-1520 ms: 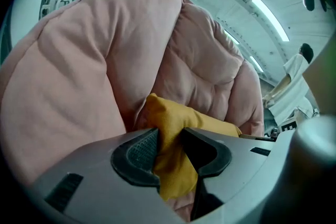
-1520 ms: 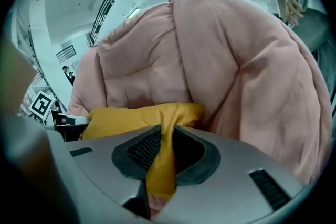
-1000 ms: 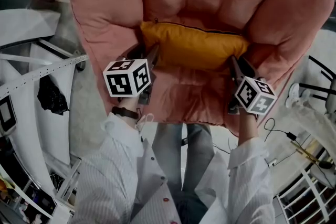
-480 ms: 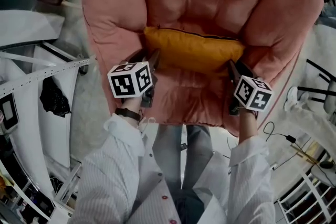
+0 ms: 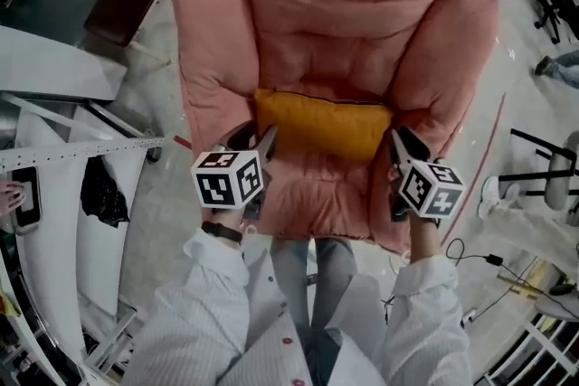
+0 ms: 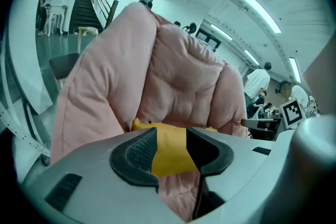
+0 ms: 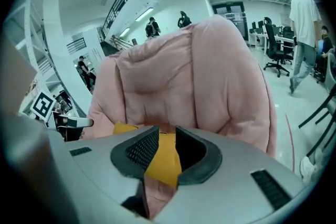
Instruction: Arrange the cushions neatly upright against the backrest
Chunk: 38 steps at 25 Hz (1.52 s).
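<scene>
A yellow cushion (image 5: 324,124) stands on its long edge on the seat of the pink armchair (image 5: 335,4), leaning against the backrest. My left gripper (image 5: 262,138) sits just off the cushion's left end and my right gripper (image 5: 396,140) just off its right end. Both are open. In the left gripper view, the cushion (image 6: 169,161) shows beyond the gap between the jaws of the left gripper (image 6: 170,144), untouched by the pads. The right gripper view shows the same: the cushion (image 7: 164,166) lies past the parted jaws of the right gripper (image 7: 167,148).
A dark red stool (image 5: 127,0) stands left of the armchair. White frame rails (image 5: 54,149) run along the left. Cables (image 5: 479,253) and black chair legs (image 5: 543,167) lie on the floor at the right. A person (image 7: 304,13) and an office chair (image 7: 275,52) are in the background.
Both grippers have drawn back a little from the cushion's ends. The head view has pulled away, so more of the armchair shows. The cushion stays against the backrest.
</scene>
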Each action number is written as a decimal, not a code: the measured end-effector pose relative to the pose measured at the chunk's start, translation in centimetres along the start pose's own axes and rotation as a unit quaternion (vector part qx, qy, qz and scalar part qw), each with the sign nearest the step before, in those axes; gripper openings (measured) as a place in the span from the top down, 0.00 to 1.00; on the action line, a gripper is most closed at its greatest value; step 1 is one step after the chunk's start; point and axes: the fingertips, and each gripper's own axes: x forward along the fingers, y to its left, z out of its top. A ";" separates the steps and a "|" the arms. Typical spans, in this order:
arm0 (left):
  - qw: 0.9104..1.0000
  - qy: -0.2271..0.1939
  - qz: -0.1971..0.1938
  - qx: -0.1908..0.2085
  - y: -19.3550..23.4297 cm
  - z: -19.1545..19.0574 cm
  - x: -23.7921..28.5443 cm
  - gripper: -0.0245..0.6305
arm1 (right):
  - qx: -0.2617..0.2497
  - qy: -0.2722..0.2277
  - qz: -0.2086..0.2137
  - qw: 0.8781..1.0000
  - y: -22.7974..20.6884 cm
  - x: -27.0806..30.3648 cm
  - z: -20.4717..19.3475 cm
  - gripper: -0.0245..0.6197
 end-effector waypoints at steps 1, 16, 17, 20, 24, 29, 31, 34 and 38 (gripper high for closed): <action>1.000 -0.011 0.000 0.001 -0.8 0.6 -1.1 0.69 | -0.006 -0.007 0.011 1.000 0.8 -0.8 1.0 0.81; 0.977 -0.183 -0.090 0.069 -18.1 11.4 -18.8 0.92 | -0.097 -0.130 0.198 0.967 14.6 -19.2 13.9 0.93; 0.974 -0.189 -0.095 0.084 -19.4 11.7 -20.0 0.93 | -0.106 -0.137 0.210 0.962 15.5 -20.6 14.3 0.93; 0.964 -0.211 -0.105 0.124 -23.3 12.5 -23.0 0.94 | -0.132 -0.160 0.232 0.950 17.4 -24.8 15.6 0.93; 0.948 -0.246 -0.113 0.165 -28.0 13.3 -26.4 0.94 | -0.150 -0.201 0.251 0.935 18.6 -30.1 17.2 0.94; 0.935 -0.289 -0.129 0.157 -31.1 13.6 -29.6 0.95 | -0.167 -0.231 0.260 0.923 19.4 -33.8 16.9 0.94; 0.932 -0.296 -0.129 0.163 -31.7 13.4 -30.2 0.95 | -0.164 -0.235 0.264 0.921 19.6 -34.3 16.5 0.94; 0.929 -0.303 -0.132 0.169 -32.7 13.2 -30.8 0.95 | -0.154 -0.240 0.269 0.920 19.4 -35.3 16.2 0.94; 0.925 -0.310 -0.135 0.172 -33.9 13.4 -31.3 0.95 | -0.152 -0.248 0.273 0.917 19.1 -36.4 16.5 0.94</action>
